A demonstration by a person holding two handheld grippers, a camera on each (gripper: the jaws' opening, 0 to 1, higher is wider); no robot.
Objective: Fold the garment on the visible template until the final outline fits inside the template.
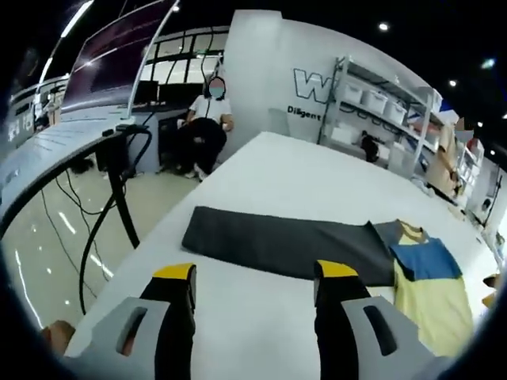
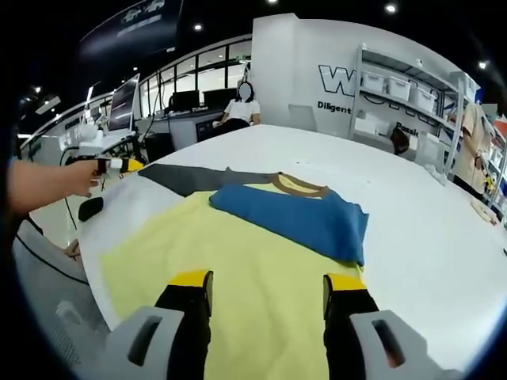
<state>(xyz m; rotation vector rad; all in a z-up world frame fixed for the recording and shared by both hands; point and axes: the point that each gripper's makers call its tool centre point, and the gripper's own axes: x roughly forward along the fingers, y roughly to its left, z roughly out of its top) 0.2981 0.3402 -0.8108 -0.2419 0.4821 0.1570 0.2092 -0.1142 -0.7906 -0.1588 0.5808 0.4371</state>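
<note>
Yellow cloth with a blue sleeve folded across it, the garment [image 2: 238,261] is lying flat on the white desk [image 2: 412,237], spreading out directly ahead of the right claw [image 2: 268,294] and running beneath its tips; its brown-trimmed collar [image 2: 299,186] is sitting at the far end, beyond the blue fold [image 2: 293,218]. A dark grey strip, which I am taking to be the template [image 1: 277,241], is stretching out in front of the left claw [image 1: 255,286] and passing under the garment's far edge off to that claw's right. Both claws are standing released, jaws parted with nothing between them, hovering just above the work. In the right gripper view the left claw [image 2: 117,165] is coming in from the left, held in a hand [image 2: 47,184], near the corner of the cloth. My judgement is that one sleeve is being dealt with already and the body of the garment is still spilling well past the template, so the fold is only partly along. The next move is probably calling for both claws to be dropping onto an edge of the yellow cloth, clenching on it and carrying it over toward the grey strip, keeping the layers smooth. Beyond the desk, shelving [image 1: 380,103] is lining the white wall, and a seated person [image 1: 207,119] is waiting far behind.
</note>
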